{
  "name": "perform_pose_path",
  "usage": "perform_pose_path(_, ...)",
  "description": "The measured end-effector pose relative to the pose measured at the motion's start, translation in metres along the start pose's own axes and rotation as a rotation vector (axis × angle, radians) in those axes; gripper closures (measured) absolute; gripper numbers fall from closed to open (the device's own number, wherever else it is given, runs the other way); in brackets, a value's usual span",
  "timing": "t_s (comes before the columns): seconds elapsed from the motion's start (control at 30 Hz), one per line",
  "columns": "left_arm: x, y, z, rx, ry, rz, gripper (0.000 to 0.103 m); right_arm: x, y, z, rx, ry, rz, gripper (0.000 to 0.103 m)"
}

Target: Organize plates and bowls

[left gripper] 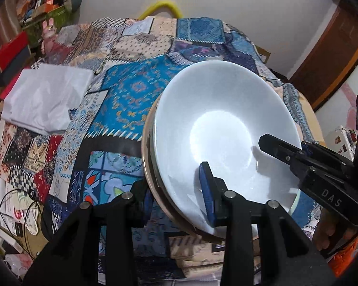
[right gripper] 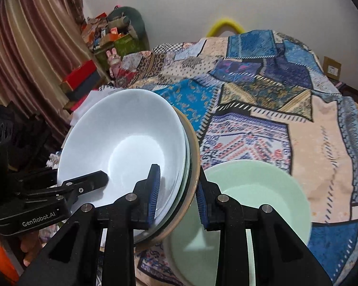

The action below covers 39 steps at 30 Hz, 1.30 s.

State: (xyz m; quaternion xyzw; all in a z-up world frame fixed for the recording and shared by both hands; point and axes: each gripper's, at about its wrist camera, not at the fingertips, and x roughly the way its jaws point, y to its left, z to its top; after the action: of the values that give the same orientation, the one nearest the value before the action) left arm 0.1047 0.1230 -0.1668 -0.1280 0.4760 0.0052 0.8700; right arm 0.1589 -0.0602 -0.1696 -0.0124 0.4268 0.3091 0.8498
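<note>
Black gripper fingers with blue pads nearest the lens in both views. Left gripper (left gripper: 176,199) clenched on near rim of plate stack (left gripper: 217,128): one pad inside the top white plate, the other behind the stack's underside. Right gripper (right gripper: 177,196) clenched on the same stack (right gripper: 124,147) at the opposite rim, one pad on the white face, the other behind the tan-edged bottom plate. Stack tilted, held clear of the bed between the two grippers; white plate on top, a greenish rim beneath, a tan rim outermost. Exact plate count cannot be told. Pale green bowl (right gripper: 245,202) lower down, just beside the right gripper's outer finger, resting on patchwork bedspread (right gripper: 262,109). White folded cloth (left gripper: 47,97) at the bedspread's left edge. Striped curtain (right gripper: 28,54) and cluttered boxes (right gripper: 112,33) beyond, against white wall (right gripper: 179,4); yellow curved object (left gripper: 162,8) behind the bed.
</note>
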Motion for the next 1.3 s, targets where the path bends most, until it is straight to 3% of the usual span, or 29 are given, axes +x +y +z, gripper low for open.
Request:
perform_pose_path(0.57, -0.006, -0.063, 0.002, 0.092, -0.012, -0.044, 0.068, -0.047, -0.041, -0.012, 0.059, -0.064, -0.061, 0.077)
perform_pose_path(1.3, 0.048, -0.099, -0.012, 0.116, 0.106, -0.08, 0.068, -0.045, -0.085, -0.049, 0.168, -0.006, -0.099, 0.077)
